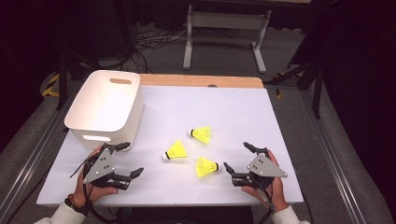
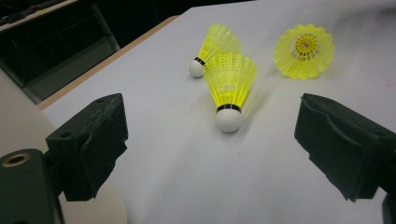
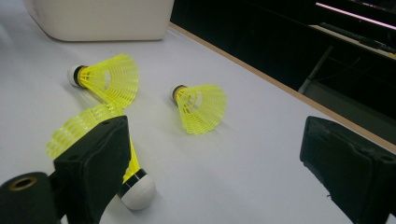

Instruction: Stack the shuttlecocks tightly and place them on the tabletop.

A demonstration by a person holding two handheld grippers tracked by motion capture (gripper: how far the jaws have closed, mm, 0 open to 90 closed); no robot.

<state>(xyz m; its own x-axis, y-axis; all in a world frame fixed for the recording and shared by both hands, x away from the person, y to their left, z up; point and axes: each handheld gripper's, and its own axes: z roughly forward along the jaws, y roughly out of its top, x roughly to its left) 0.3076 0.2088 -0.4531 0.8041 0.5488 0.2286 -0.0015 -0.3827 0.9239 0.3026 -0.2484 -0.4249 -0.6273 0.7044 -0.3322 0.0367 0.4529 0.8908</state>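
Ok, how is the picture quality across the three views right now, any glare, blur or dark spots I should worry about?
High view: table evenly lit and sharp, surroundings nearly black. Left gripper view: nearest shuttlecock crisp with a soft shadow, the top right corner of the table washed out and hazy. Right gripper view: shuttlecocks clear, the closest one partly behind a jaw; background dark.

Plenty of open table [image 1: 224, 107] toward 12 o'clock; the white bin [image 1: 105, 109] blocks the 10 o'clock corner; three shuttlecocks [image 1: 175, 150] cluster mid-table with small gaps between; left gripper [image 1: 126, 158] and right gripper [image 1: 239, 156], jaws wide, sit at 7 and 5.
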